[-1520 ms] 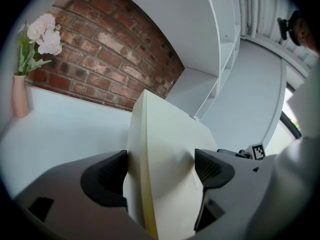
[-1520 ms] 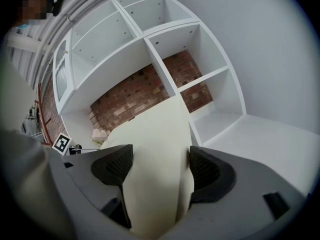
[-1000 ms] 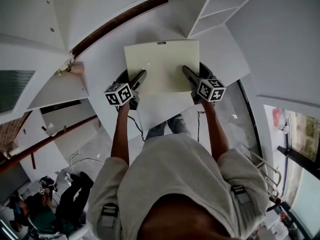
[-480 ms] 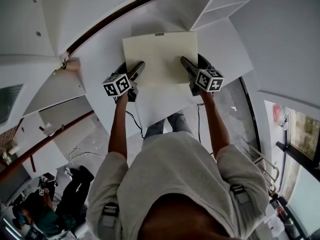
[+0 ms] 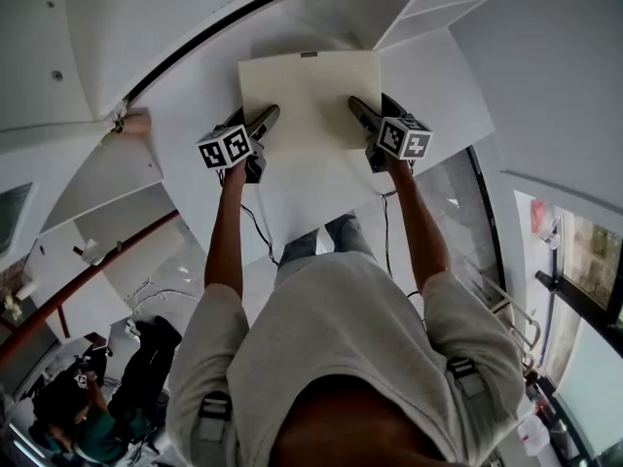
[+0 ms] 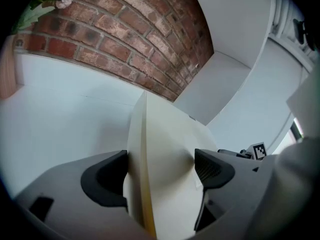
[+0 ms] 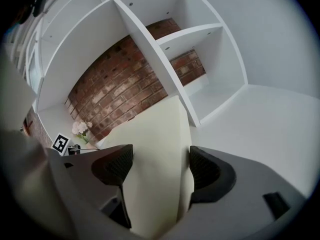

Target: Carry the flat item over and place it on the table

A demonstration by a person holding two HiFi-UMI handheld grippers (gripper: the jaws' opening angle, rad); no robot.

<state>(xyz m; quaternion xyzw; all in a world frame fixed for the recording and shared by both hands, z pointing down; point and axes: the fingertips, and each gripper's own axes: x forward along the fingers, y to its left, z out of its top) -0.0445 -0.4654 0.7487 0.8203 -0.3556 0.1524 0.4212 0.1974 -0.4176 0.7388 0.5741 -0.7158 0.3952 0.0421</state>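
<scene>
The flat item is a cream board (image 5: 310, 95), held level between both grippers over the white table (image 5: 440, 97). My left gripper (image 5: 263, 123) is shut on its near left edge, and my right gripper (image 5: 358, 115) is shut on its near right edge. In the left gripper view the board (image 6: 167, 149) fills the gap between the dark pads (image 6: 106, 184), with the gripper (image 6: 160, 176) clamped on it. The right gripper view shows the same board (image 7: 155, 144) pinched in that gripper (image 7: 157, 171). Whether the board touches the table I cannot tell.
A white open shelf unit (image 5: 421, 8) (image 7: 165, 49) stands at the table's far right. A brick wall (image 6: 125, 44) runs behind. White flowers (image 7: 80, 128) in a pinkish vase (image 5: 136, 123) sit at the far left. Cables (image 5: 255, 227) hang below the grippers.
Both grippers and the board have moved forward, farther over the table. The grip on the board is unchanged.
</scene>
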